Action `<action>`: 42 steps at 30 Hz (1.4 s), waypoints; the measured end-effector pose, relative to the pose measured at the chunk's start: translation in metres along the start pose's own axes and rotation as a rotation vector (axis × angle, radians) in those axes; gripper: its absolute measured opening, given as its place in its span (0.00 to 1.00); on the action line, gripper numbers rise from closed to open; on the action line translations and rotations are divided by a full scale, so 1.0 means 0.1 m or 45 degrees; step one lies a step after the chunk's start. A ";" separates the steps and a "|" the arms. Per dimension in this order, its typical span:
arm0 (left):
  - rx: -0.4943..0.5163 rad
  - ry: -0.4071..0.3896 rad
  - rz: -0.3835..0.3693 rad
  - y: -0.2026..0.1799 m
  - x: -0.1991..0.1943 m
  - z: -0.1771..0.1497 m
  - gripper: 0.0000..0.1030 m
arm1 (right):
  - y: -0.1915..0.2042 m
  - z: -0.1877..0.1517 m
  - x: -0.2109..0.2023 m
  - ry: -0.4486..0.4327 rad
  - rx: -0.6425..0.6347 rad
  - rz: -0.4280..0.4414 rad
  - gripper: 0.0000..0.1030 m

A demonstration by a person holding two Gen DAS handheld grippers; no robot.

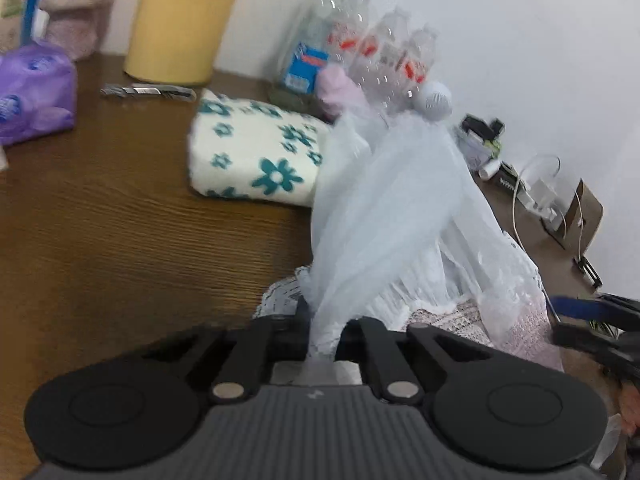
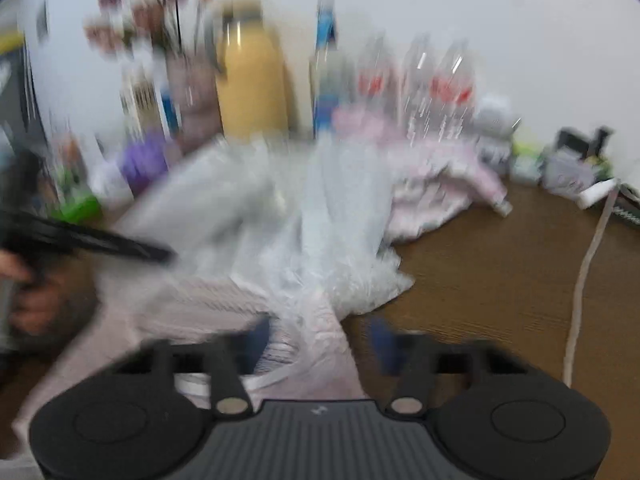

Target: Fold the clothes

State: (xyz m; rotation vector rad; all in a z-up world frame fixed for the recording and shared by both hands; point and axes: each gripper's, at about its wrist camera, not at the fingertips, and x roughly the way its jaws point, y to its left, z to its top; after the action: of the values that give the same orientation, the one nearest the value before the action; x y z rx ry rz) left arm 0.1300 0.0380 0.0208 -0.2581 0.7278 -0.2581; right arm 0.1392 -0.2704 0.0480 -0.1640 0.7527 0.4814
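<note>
A pale blue-white sheer garment with lace trim point(image 1: 392, 216) rises from my left gripper point(image 1: 322, 328), which is shut on a bunched edge of it and holds it up off the wooden table point(image 1: 120, 240). In the blurred right wrist view the same garment point(image 2: 320, 240) lies heaped on the table, and my right gripper point(image 2: 316, 340) has its blue-tipped fingers point(image 2: 380, 340) spread apart with cloth lying between them. The right gripper also shows at the right edge of the left wrist view point(image 1: 592, 320). The left gripper shows at the left of the right wrist view point(image 2: 92, 244).
A folded white towel with teal flowers point(image 1: 256, 156) lies behind the garment. A yellow flask point(image 1: 180, 20), plastic bottles point(image 1: 360, 48), a purple tissue pack point(image 1: 32, 96) and a pink cloth point(image 2: 436, 176) line the wall. Cables and a charger point(image 1: 536, 196) lie at the right.
</note>
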 end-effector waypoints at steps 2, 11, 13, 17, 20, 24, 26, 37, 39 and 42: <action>0.040 -0.077 0.079 0.02 -0.26 -0.10 0.03 | 0.12 0.05 0.13 -0.001 -0.097 0.021 0.01; -0.212 -0.406 0.444 0.41 -1.64 -0.95 0.40 | 0.91 0.48 0.37 -0.074 -0.364 0.069 0.26; -0.205 -0.446 0.461 0.44 -1.87 -1.07 0.42 | 0.98 0.48 0.25 -0.059 -0.405 0.093 0.33; 0.019 -0.412 0.277 0.29 -2.07 -1.13 0.42 | 0.87 0.14 -0.32 -0.029 -0.441 0.027 0.60; 0.202 -0.365 0.094 0.15 -2.14 -1.19 0.49 | 0.64 -0.35 -0.69 0.063 -0.322 -0.024 0.62; 0.439 -0.153 -0.080 -0.16 -1.76 -1.30 0.51 | 0.47 -0.99 -1.06 0.107 -0.082 -0.164 0.62; 0.513 -0.056 -0.047 -0.25 -1.58 -1.34 0.50 | 0.42 -1.23 -1.16 0.101 0.031 -0.189 0.62; 0.459 -0.006 0.011 -0.77 -1.22 -1.57 0.53 | 0.08 -1.21 -0.93 0.067 -0.045 -0.327 0.00; 0.412 0.012 -0.064 -0.98 -1.14 -1.46 0.52 | -0.37 -1.08 -0.77 0.107 -0.037 -0.512 0.00; 0.388 -0.063 -0.062 -1.10 -1.20 -1.09 0.53 | -0.94 -0.93 -0.70 0.162 0.041 -0.770 0.07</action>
State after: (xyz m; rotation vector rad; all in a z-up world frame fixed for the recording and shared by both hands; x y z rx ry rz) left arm -0.0460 -0.0419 0.0523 0.0075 0.6241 -0.4026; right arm 0.0830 -0.4074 0.0265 -0.3801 0.7908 -0.1174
